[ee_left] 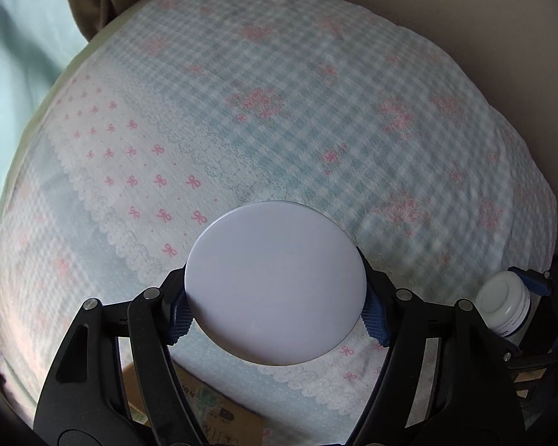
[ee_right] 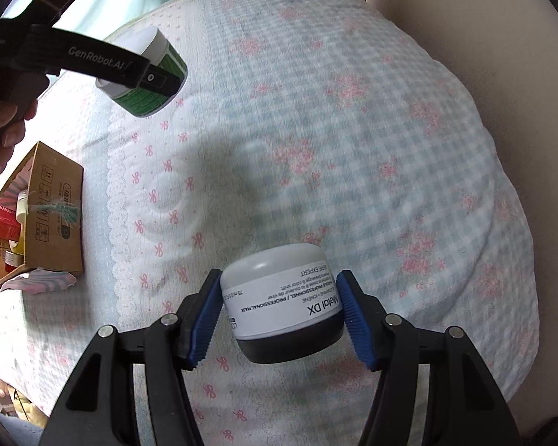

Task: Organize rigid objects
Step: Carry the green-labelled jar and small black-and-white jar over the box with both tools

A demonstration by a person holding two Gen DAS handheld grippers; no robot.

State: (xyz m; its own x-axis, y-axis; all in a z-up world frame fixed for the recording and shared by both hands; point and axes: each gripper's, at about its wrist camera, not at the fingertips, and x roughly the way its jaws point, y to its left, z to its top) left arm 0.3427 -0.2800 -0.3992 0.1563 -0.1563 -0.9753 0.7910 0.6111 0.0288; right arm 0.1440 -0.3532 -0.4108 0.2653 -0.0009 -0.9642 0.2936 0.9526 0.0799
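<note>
My left gripper (ee_left: pixel 275 312) is shut on a green-labelled jar; in the left wrist view only its round white lid (ee_left: pixel 275 282) shows. In the right wrist view that same jar (ee_right: pixel 148 74) hangs in the left gripper (ee_right: pixel 145 74) above the bed at upper left. My right gripper (ee_right: pixel 279 316) is shut on a white jar with a black base and a "Melal DX" label (ee_right: pixel 282 304), held upside down above the bedspread. This jar also shows at the right edge of the left wrist view (ee_left: pixel 506 304).
A checked blue bedspread with pink bows (ee_right: pixel 353 130) covers the bed. An open cardboard box (ee_right: pixel 52 215) holding several small packages and jars sits on the bed at left; its corner shows in the left wrist view (ee_left: pixel 212 412). A beige wall (ee_right: pixel 502 37) runs along the right.
</note>
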